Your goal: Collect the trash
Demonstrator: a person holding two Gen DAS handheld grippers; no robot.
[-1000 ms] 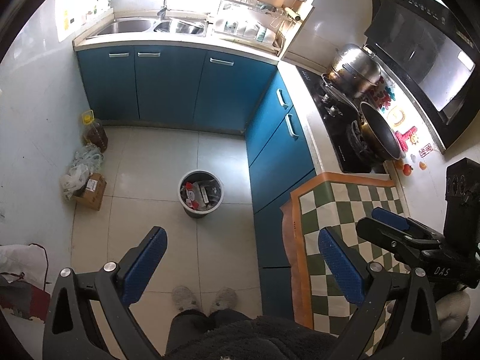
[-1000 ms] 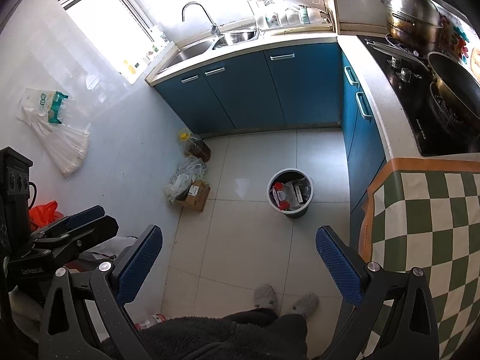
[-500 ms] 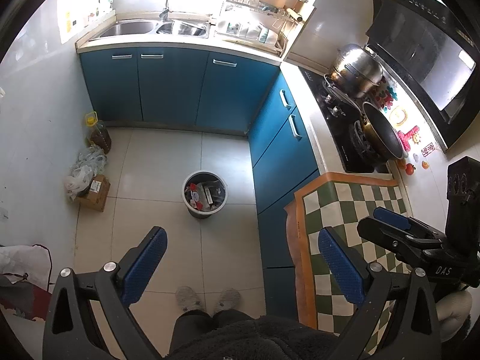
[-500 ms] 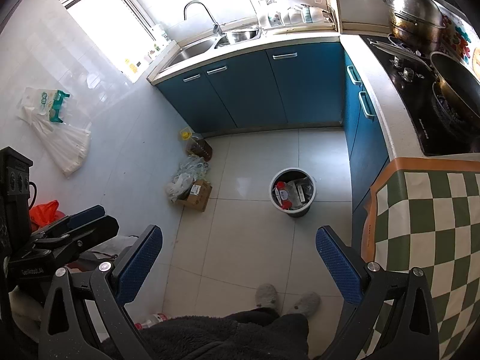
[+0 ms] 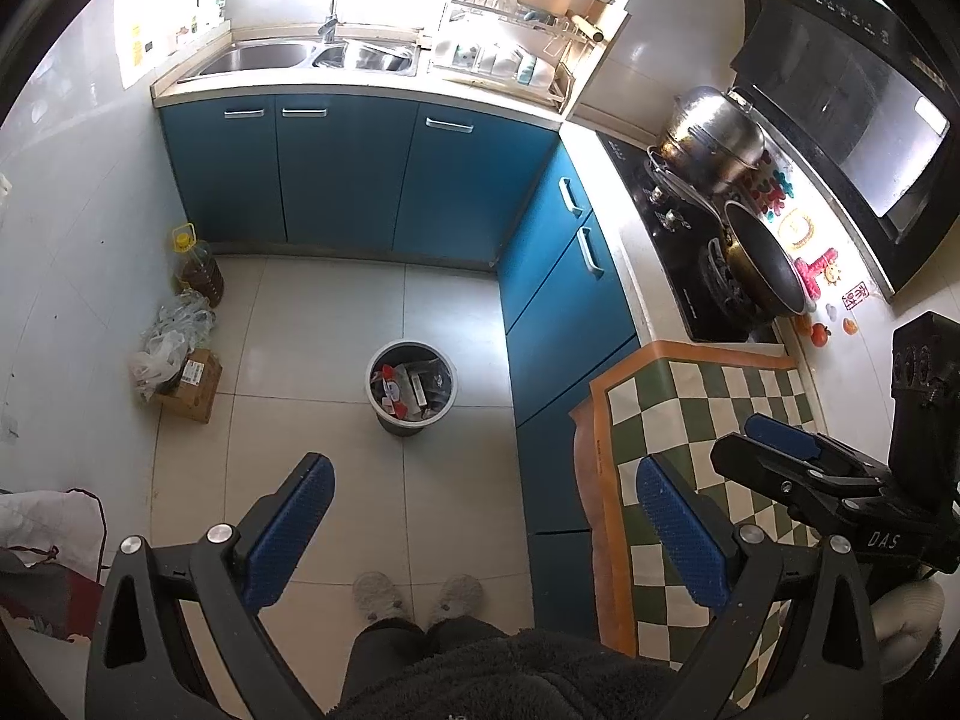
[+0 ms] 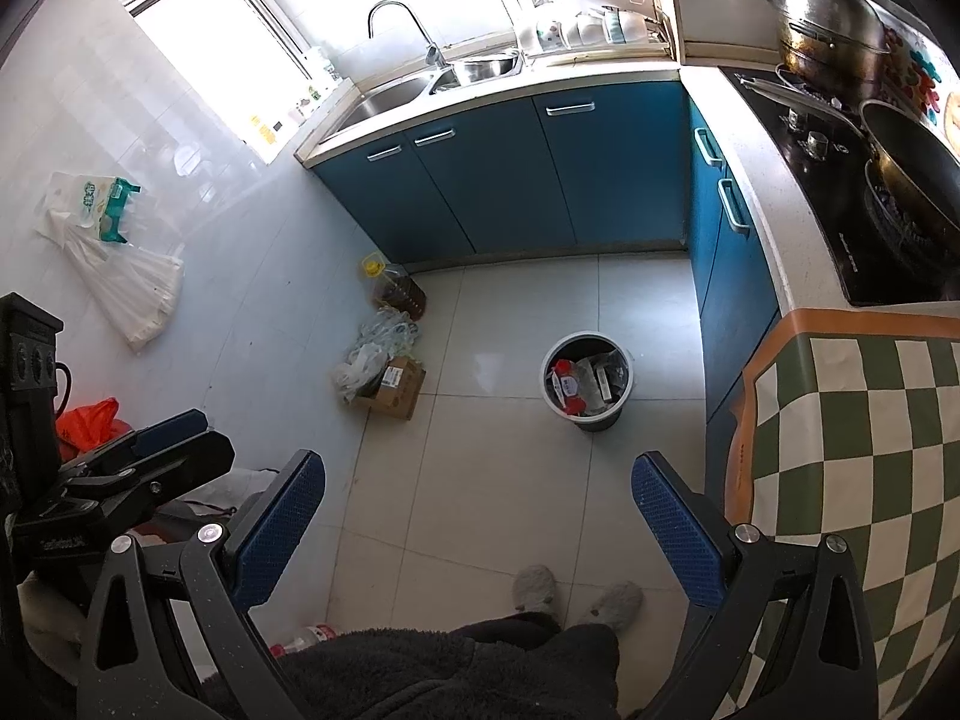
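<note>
Both the left gripper point(image 5: 480, 516) and the right gripper point(image 6: 477, 507), spread wide and empty, hover high above the full bin point(image 5: 411, 384) on the floor ahead; lower squarely over its rim.

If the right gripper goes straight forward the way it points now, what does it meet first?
Probably the bare floor tiles just short of the trash bin. The right gripper is open and empty, and nothing shows between its fingers and the floor, though depth is hard to judge.
</note>
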